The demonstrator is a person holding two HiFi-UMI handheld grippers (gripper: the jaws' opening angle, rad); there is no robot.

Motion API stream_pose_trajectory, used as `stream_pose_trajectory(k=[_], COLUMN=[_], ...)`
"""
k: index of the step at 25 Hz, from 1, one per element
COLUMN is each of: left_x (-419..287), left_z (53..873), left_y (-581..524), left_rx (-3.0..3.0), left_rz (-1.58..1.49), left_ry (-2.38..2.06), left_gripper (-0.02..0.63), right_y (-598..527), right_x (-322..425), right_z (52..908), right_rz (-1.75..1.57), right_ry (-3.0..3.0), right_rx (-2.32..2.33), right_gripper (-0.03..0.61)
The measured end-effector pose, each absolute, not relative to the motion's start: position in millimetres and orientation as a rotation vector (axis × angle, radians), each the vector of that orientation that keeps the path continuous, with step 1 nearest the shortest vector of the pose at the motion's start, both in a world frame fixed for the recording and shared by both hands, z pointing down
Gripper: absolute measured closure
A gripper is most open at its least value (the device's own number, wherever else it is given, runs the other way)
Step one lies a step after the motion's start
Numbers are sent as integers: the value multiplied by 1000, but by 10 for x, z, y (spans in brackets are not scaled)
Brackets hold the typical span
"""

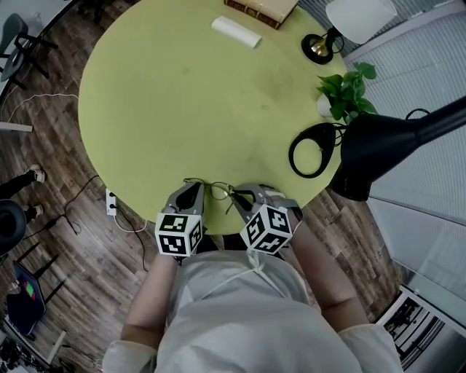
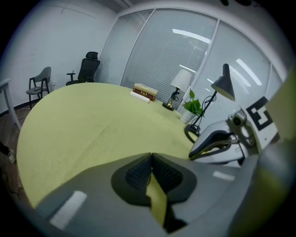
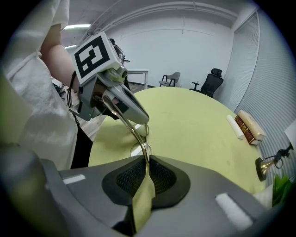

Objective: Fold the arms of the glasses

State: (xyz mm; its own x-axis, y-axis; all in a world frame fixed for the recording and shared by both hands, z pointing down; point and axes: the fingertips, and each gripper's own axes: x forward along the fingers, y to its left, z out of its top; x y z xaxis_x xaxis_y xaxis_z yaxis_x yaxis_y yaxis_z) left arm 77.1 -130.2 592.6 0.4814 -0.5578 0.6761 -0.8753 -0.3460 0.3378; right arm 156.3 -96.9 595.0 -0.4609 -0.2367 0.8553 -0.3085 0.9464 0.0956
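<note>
Thin wire-framed glasses point(image 1: 217, 191) lie at the near edge of the round yellow-green table point(image 1: 182, 95), between my two grippers. My right gripper point(image 3: 147, 159) is shut on the metal frame just beside a lens point(image 3: 140, 149). One long arm point(image 3: 121, 121) curves from there up along the fingers of my left gripper point(image 3: 142, 118). In its own view the left gripper point(image 2: 151, 157) has its pads pressed together with nothing showing between them. I cannot tell whether it touches the arm. In the head view the left gripper point(image 1: 194, 188) and the right gripper point(image 1: 239, 193) flank the glasses.
A black desk lamp point(image 1: 386, 142) with a ring base point(image 1: 314, 149) stands at the right edge, behind it a small potted plant point(image 1: 346, 91). At the far side are a white-shaded lamp point(image 1: 357, 18), a book point(image 1: 262, 9) and a white roll point(image 1: 235, 31). Chairs stand beyond the table.
</note>
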Motion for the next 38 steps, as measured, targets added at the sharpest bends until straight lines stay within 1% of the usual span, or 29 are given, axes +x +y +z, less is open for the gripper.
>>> stream_pose_trajectory(k=[9,22,38], left_x=[508,605,460], left_z=[6333,6364,6293], left_y=[-990,-999,-915], left_rx=[1932,1962,1879], left_rz=[703,713,636], left_ry=[-1140,-1099,-1179], left_gripper=[607,607,607], right_y=[-988,-964,-1081], right_x=[1509,1395,1093], right_z=[5911,5948,6064], right_rz=[51,56,94], right_ry=[-2046,-1983,-1827], right_rx=[385,311,196], right_gripper=[552,549,541])
